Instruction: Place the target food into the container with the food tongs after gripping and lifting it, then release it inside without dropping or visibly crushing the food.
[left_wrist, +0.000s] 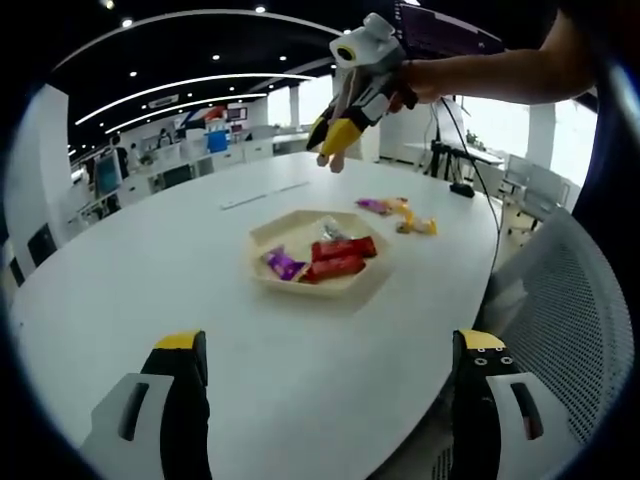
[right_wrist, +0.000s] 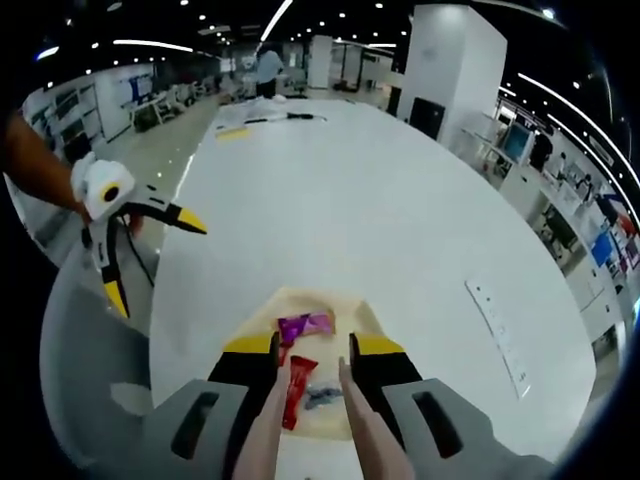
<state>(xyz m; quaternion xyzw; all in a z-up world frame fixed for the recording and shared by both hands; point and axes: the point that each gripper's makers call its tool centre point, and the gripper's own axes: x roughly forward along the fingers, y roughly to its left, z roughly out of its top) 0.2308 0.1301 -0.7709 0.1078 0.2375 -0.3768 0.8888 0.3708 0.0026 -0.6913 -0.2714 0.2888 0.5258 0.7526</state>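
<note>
The white table (left_wrist: 150, 270) is carrying a pale six-sided tray (left_wrist: 300, 232) holding red and purple snack packets (left_wrist: 338, 258); more packets (left_wrist: 402, 214) are lying just beyond it. The left gripper (left_wrist: 330, 385) is hovering low near the table edge, jaws spread wide, gripping nothing. The right gripper (right_wrist: 310, 352) is hanging above the tray, clasping a pair of tongs (right_wrist: 320, 430), whose arms are pointing down at the tray.

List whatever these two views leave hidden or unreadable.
- Right gripper view: the tongs and jaws cover the near part of the tray.
- Left gripper view: print on the red packets is too small to read.
- Left gripper view: the loose snacks beyond the tray are too small to identify.
</note>
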